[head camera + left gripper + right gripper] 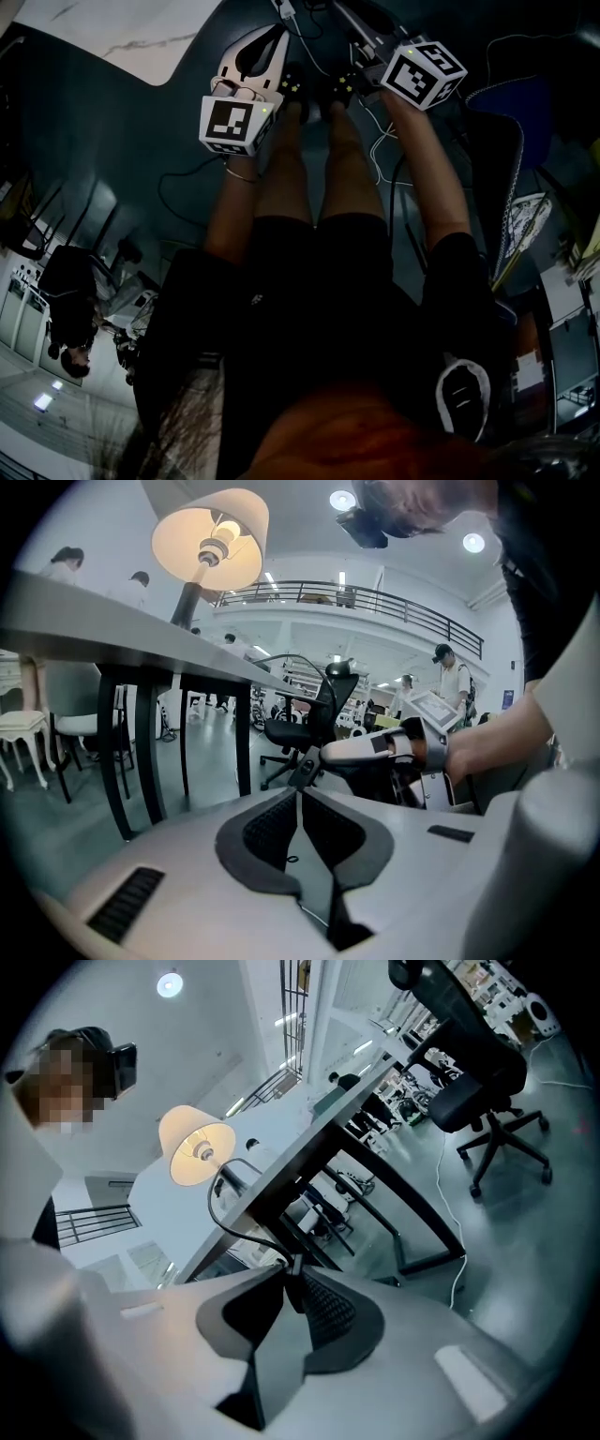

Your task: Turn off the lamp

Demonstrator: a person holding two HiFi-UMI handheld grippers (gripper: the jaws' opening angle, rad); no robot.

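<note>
Cream shade: the lamp [210, 538] is seen lit, the bulb glowing under its shade, at 11 o'clock in the left gripper view and at 10 o'clock in the right gripper view.
Lamp's place: it is stood on the table [94, 630], near the edge, above and beyond both grippers.
Progress: no part of the task is shown as done. The light is on, so the switching-off is judged to be wholly left.
Black cord [223, 1206]: it is led from beside the lamp over the table edge and down in a loop to the right gripper's tips. A switch along it is judged likely, but none is clearly made out.
Right gripper [293, 1274]: the jaws are drawn narrow and are closed on the cord's lower end, where a small dark piece is pinched at the tips.
Left gripper [298, 792]: the jaws are brought together tip to tip, and nothing is seen between the pads. A finger of the right gripper is seen just past them at 1 o'clock.
Step in hand: the cord is judged to be held up so that its switch can be found and worked.
Containers: none is seen in any view, so no contents are reported.
Surroundings: a black office chair [298, 726] is seen past the table legs at 12 o'clock in the left gripper view. A grey floor [525, 1241] is spread at 3 o'clock in the right gripper view.
</note>
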